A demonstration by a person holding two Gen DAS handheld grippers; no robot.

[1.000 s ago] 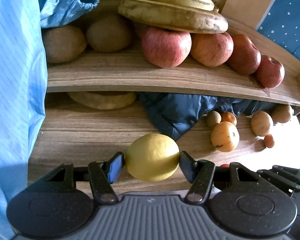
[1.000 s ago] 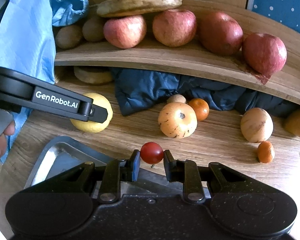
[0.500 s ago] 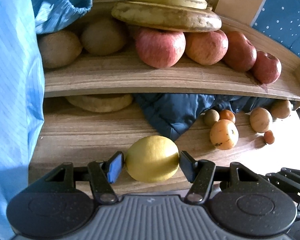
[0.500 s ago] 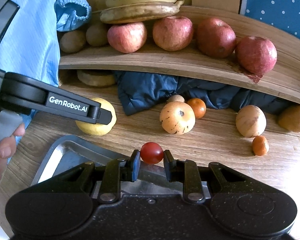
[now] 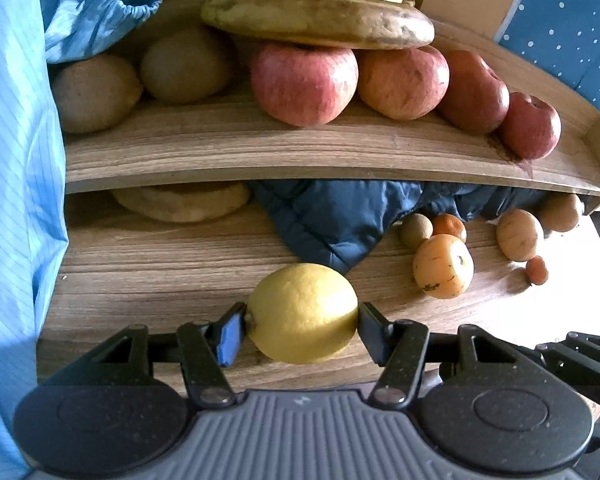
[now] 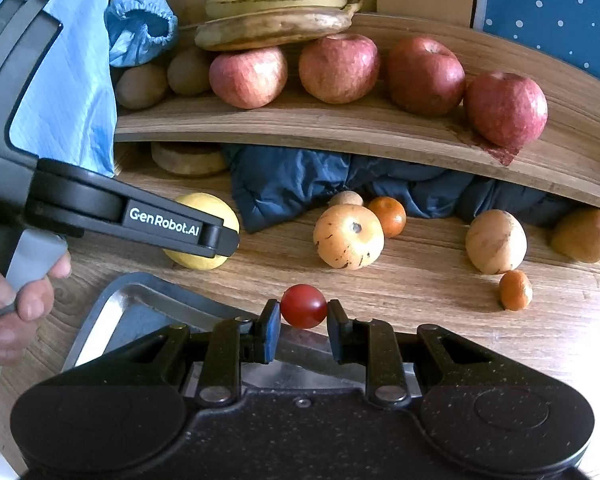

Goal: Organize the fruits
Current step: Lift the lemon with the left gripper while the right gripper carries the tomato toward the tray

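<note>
My left gripper point(image 5: 302, 326) is shut on a yellow lemon point(image 5: 302, 312) and holds it just above the wooden table point(image 5: 148, 264). The lemon point(image 6: 216, 204) also shows in the right wrist view, partly hidden behind the left gripper's finger. My right gripper point(image 6: 303, 322) is shut on a small red cherry tomato point(image 6: 303, 305) over the near edge of a metal tray point(image 6: 140, 312). Red apples point(image 6: 340, 68) and bananas point(image 6: 276, 20) lie on the upper wooden shelf point(image 6: 340, 128).
Loose on the table: a yellow-orange apple point(image 6: 349, 236), an orange point(image 6: 388, 216), a tan round fruit point(image 6: 496, 242), a small tangerine point(image 6: 516, 290). A dark blue cloth point(image 6: 300, 184) lies under the shelf. Kiwis point(image 6: 142, 86) sit at the shelf's left. Light blue fabric point(image 5: 16, 160) hangs at left.
Both grippers have pulled back a little from the shelf, each keeping its fruit. The lemon has risen slightly off the table.
</note>
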